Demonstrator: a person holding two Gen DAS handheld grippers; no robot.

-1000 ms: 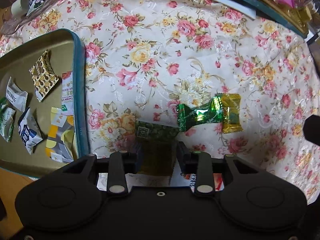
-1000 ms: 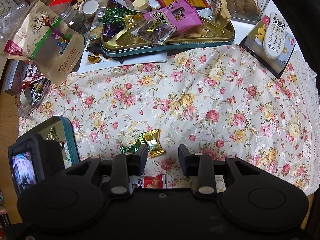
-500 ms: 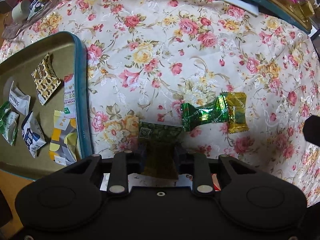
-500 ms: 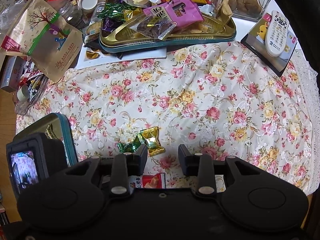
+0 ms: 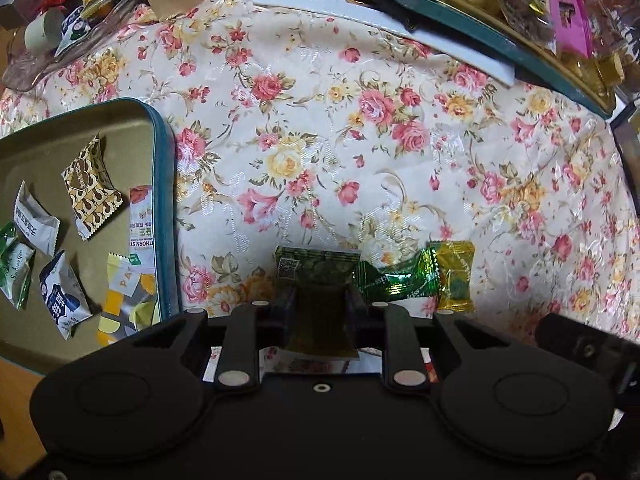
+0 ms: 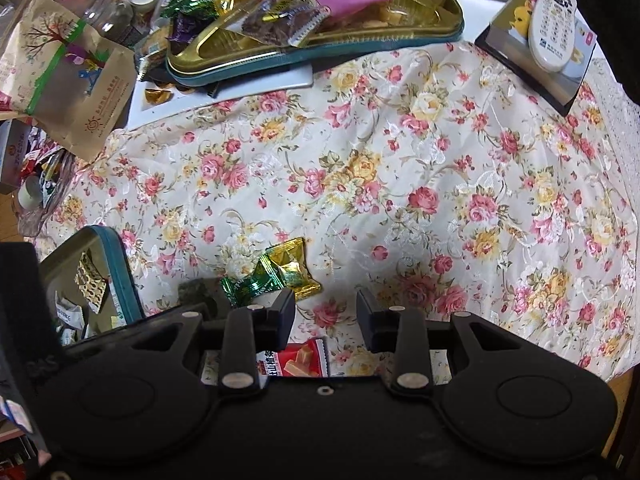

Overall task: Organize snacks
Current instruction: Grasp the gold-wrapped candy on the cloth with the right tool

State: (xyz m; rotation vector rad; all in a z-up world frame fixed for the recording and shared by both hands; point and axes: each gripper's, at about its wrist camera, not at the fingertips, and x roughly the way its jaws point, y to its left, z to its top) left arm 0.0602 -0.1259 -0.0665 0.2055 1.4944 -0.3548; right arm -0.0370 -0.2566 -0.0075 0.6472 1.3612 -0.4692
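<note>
My left gripper (image 5: 320, 300) points down at the floral cloth, and its jaws are closing with a dark green snack packet (image 5: 318, 268) pinched between the pads. Just right of it lie a shiny green candy (image 5: 394, 280) and a gold candy (image 5: 454, 280). To the left is a teal-rimmed tin (image 5: 164, 200) holding several wrapped snacks. My right gripper (image 6: 326, 312) hangs open over the cloth with nothing between its fingers. A red packet (image 6: 298, 360) shows under it, and the green candy (image 6: 256, 280) and gold candy (image 6: 294, 266) lie just beyond its left finger.
A large gold tray (image 6: 280, 64) heaped with snacks sits at the back. Left of it stands a brown paper bag (image 6: 72, 76) among jars and clutter. A white remote (image 6: 552, 28) rests on a box at the back right. The teal tin (image 6: 120, 272) is at the left.
The left jaws have closed in from wide apart onto the dark green packet. The right gripper has sunk a little toward the cloth, its jaws unchanged.
</note>
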